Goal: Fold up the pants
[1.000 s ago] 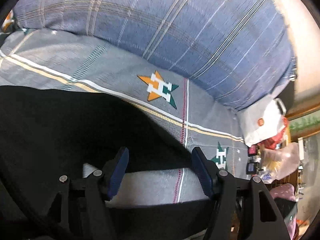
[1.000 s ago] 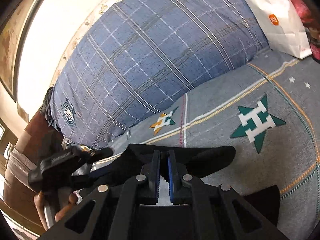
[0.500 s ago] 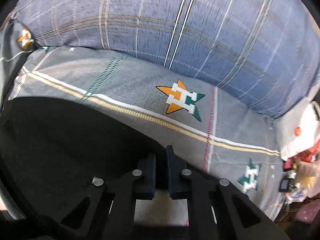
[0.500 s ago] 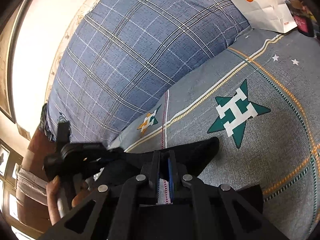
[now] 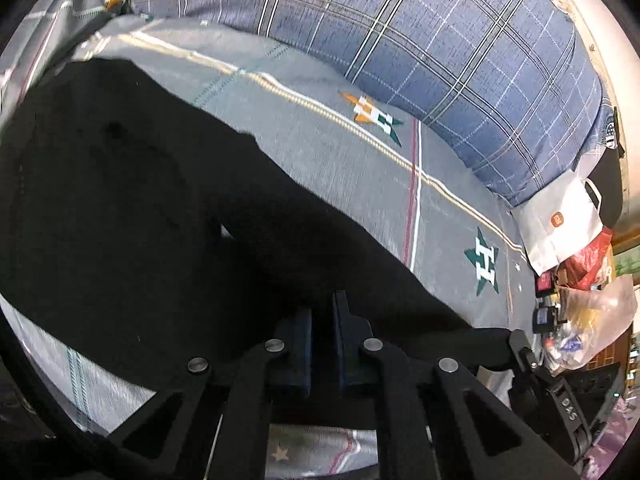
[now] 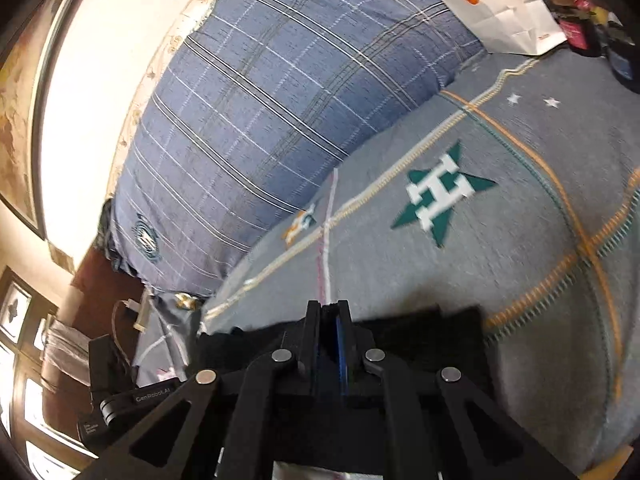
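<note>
- Left wrist view: black pants (image 5: 132,216) stretch lengthwise from upper left to lower right across the grey bedsheet (image 5: 332,160).
- Left gripper (image 5: 323,312) pinches their edge.
- Right gripper (image 6: 329,312) clamps black fabric too.

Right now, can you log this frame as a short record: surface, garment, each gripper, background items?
surface: grey bedspread with star emblems
garment: black pants spread on the bedspread
left gripper: shut on pants
right gripper: shut on pants
behind: blue plaid pillow along the bedspread's far edge
clutter: white paper bag beside the pillow
fold: cannot tell how far along
</note>
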Demonstrator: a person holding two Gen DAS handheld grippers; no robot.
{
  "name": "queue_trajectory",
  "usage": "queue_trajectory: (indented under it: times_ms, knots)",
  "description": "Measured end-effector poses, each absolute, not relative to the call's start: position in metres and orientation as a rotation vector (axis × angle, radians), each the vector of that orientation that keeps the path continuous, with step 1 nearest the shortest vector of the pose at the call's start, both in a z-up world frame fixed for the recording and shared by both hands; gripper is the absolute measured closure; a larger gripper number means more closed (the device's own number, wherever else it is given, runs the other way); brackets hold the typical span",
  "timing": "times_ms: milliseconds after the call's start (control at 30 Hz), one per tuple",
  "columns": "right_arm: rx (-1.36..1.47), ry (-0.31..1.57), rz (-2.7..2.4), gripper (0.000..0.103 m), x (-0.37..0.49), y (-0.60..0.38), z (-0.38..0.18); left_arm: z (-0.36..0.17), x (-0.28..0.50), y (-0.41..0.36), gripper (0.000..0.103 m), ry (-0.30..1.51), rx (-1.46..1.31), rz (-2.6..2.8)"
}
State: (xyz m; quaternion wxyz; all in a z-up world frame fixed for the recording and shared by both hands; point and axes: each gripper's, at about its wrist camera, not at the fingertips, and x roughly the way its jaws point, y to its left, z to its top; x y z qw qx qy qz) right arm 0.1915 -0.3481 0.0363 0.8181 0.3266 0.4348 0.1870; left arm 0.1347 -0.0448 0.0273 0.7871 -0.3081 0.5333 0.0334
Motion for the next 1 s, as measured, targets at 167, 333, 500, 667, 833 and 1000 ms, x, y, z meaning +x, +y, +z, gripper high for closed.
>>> queue_trajectory:
  times_ms: [167, 333, 500, 667, 833, 1000]
  knots:
    - [0.662, 0.907, 0.387, 0.096, 0.175, -0.356, 0.039, 0.024, 0.125, -0.063, 0.094, 1.175, -0.580, 0.032]
    - [0.548, 0.963, 0.361, 0.096, 0.155, -0.352, 0.029, -0.003, 0.119, -0.068, 0.094, 1.242, -0.582, 0.011]
    - [0.526, 0.945, 0.363, 0.096, 0.142, -0.349, 0.030, 0.006, 0.113, -0.065, 0.094, 1.205, -0.613, -0.007]
    - [0.534, 0.902, 0.352, 0.096, 0.145, -0.356, 0.037, 0.033, 0.112, -0.070, 0.095, 1.134, -0.602, -0.061]
    - [0.586, 0.857, 0.347, 0.096, 0.153, -0.376, 0.048, 0.033, 0.112, -0.088, 0.095, 1.128, -0.568, -0.117]
    - [0.485, 0.965, 0.247, 0.096, 0.155, -0.370, 0.044, -0.006, 0.113, -0.107, 0.095, 1.233, -0.531, -0.140]
